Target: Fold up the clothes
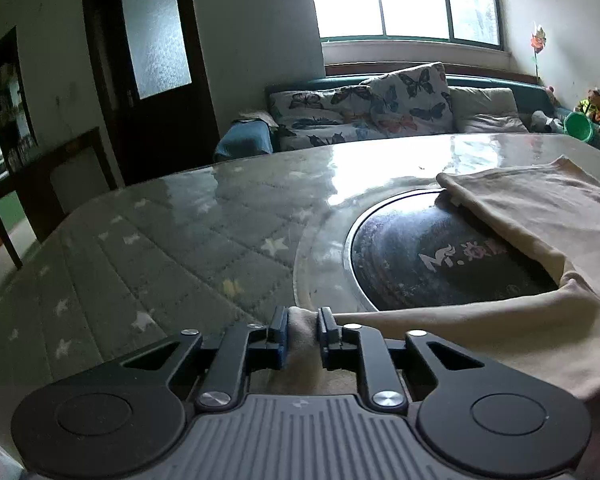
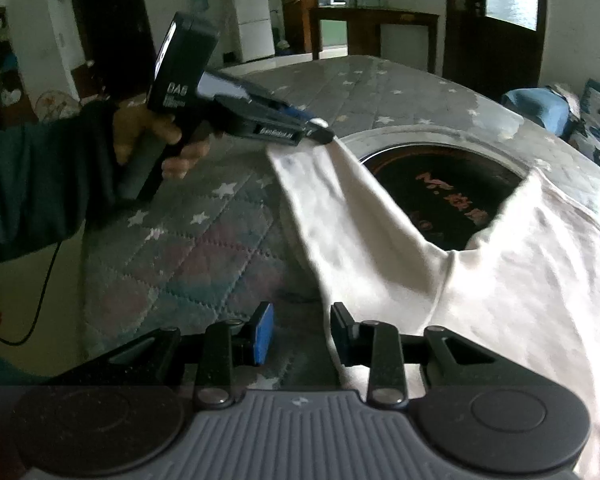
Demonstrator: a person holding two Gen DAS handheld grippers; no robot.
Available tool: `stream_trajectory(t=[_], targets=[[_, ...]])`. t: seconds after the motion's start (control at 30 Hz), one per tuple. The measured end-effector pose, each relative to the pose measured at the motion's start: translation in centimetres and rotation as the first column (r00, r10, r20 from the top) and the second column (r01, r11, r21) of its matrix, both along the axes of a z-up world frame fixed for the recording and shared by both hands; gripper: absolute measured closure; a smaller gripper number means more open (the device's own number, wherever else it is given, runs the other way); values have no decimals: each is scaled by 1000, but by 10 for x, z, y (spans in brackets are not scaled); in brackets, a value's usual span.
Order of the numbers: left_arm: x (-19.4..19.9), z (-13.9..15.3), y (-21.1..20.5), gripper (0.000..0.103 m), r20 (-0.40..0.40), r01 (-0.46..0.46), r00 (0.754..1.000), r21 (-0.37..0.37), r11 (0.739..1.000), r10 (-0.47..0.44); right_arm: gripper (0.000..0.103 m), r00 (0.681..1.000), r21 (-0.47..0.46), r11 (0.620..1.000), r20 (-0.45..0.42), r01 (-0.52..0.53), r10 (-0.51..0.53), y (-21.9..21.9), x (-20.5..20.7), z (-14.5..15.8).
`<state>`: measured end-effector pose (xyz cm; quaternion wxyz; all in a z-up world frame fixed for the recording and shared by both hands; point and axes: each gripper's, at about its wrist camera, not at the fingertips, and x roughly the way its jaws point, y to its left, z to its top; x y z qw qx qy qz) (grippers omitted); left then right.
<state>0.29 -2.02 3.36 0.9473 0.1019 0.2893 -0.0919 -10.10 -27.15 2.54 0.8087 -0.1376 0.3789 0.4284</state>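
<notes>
A cream-coloured garment lies spread over the right side of the table. Its sleeve stretches out to the left. My left gripper is shut on the end of that sleeve, with the cloth bunched between its blue pads. From the right wrist view, the left gripper pinches the sleeve tip and holds it just above the table. My right gripper stands open low over the garment's near edge. Its right finger rests over the cloth, and only quilt shows in the gap.
The table wears a grey quilted cover with white stars under a glossy sheet. A round dark inset sits in the middle, partly under the garment. A person's hand holds the left gripper, and a cable trails below. A sofa with cushions stands behind.
</notes>
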Motion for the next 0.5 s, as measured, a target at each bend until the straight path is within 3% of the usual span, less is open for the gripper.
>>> stream_trajectory(t=[0.07, 0.13, 0.3, 0.4, 0.5], targets=[[0, 1, 1, 72, -8, -5, 1000, -8, 1000, 5, 71, 1000, 4, 1000, 12, 24, -24, -9, -3, 7], [-1, 4, 3, 69, -5, -13, 1000, -15, 1000, 13, 71, 998, 7, 999, 25, 51, -51, -22, -8, 15], [-5, 17, 4, 59, 0, -27, 1000, -30, 999, 27, 72, 971, 15, 973, 53, 232, -232, -83, -17, 35], [-12, 26, 0, 57, 13, -14, 1000, -30, 999, 14, 72, 925, 27, 926, 53, 376, -377, -128, -18, 45], [-17, 34, -12, 57, 15, 35, 999, -37, 999, -34, 72, 825, 18, 829, 78, 560, -559, -184, -14, 52]])
